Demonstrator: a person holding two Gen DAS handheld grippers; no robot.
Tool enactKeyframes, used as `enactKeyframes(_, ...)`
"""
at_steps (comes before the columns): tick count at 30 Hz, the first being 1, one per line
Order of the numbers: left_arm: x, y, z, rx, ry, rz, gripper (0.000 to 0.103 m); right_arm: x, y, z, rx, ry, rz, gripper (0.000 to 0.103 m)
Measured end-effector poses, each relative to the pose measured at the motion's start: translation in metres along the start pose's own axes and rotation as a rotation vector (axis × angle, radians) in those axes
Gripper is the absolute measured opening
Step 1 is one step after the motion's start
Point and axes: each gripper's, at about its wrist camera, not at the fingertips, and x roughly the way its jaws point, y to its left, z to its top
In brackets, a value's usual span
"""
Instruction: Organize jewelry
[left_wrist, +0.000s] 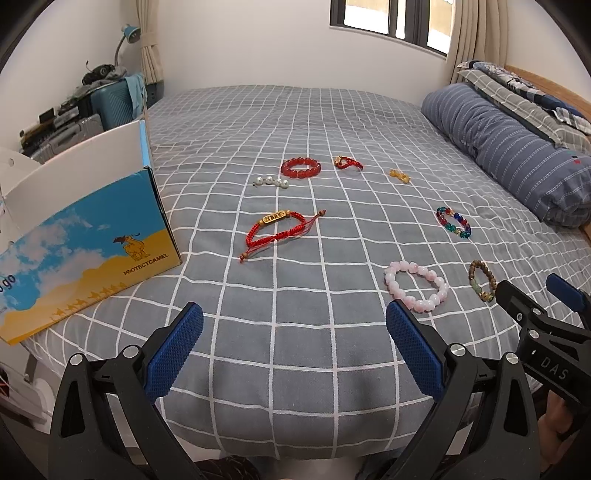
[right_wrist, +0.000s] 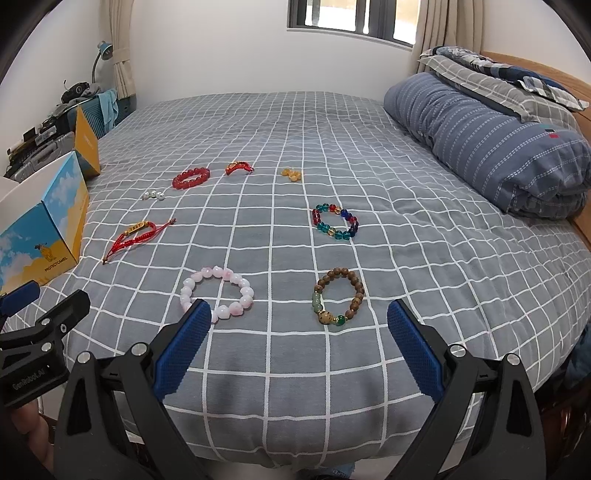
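Observation:
Several bracelets lie spread on a grey checked bed. A red cord bracelet (left_wrist: 277, 229) (right_wrist: 138, 236) lies near an open blue-and-yellow box (left_wrist: 85, 251) (right_wrist: 44, 236). Farther back are a pearl string (left_wrist: 270, 181), a red bead bracelet (left_wrist: 300, 168) (right_wrist: 191, 177), a small red cord piece (left_wrist: 347, 163) and an amber piece (left_wrist: 399, 176). Closer are a multicoloured bead bracelet (right_wrist: 335, 221), a pink bead bracelet (right_wrist: 217, 295) (left_wrist: 416, 290) and a brown wooden bead bracelet (right_wrist: 339, 302). My left gripper (left_wrist: 295, 347) is open and empty above the bed's front. My right gripper (right_wrist: 299, 347) is open and empty, just short of the pink and wooden bracelets.
A rolled blue striped duvet (right_wrist: 498, 147) and pillows (right_wrist: 491, 77) lie along the right side by the wooden headboard. Suitcases and clutter (left_wrist: 81, 110) stand left of the bed behind the box. The right gripper shows at the left wrist view's right edge (left_wrist: 535, 325).

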Motion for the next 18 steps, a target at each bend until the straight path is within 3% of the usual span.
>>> enactKeyframes(18,-0.0017,0.0026,0.0007,-0.007,0.009,0.007,0.097,-0.0003,0.0024,-0.0006,-0.006,0.000,-0.003,0.092)
